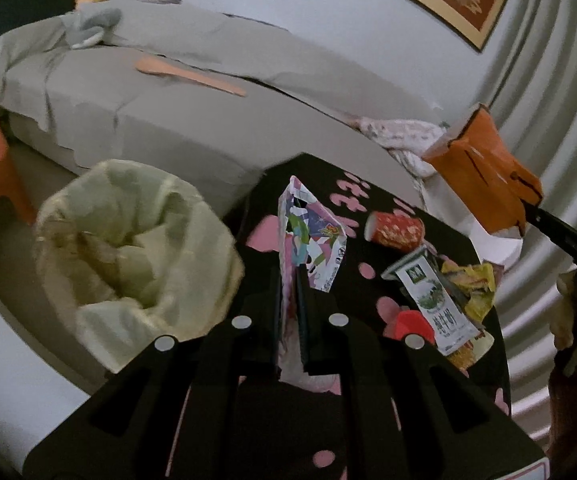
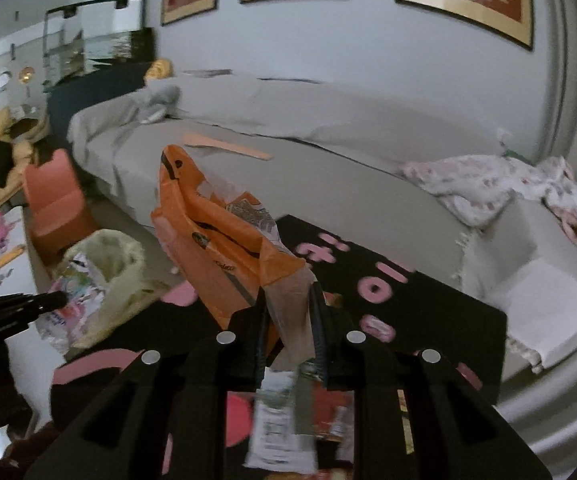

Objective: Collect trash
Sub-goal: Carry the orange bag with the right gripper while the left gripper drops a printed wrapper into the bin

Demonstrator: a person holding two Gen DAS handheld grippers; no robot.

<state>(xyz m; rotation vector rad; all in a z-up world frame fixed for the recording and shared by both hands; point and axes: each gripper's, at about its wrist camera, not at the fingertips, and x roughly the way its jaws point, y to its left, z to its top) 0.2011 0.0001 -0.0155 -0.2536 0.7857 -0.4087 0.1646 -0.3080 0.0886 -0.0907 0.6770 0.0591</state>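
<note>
The left tongs [image 1: 290, 280] pinch a flattened, colourful printed carton [image 1: 312, 236] above the black worktop [image 1: 484, 344], beside the pale-lined bin [image 1: 136, 256]. The right tongs [image 2: 288, 312] clamp a crumpled orange snack bag [image 2: 216, 236], apparently by its torn clear edge, held aloft.

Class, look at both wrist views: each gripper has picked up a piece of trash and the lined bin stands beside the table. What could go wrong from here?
1. The right gripper pinches only a corner of the orange snack bag; the bag could slip out.
2. The left gripper holds a colourful wrapper beside the bin, not over it; released now, it would miss.
3. The red paper cup lies on its side on the table and may roll if bumped.
</note>
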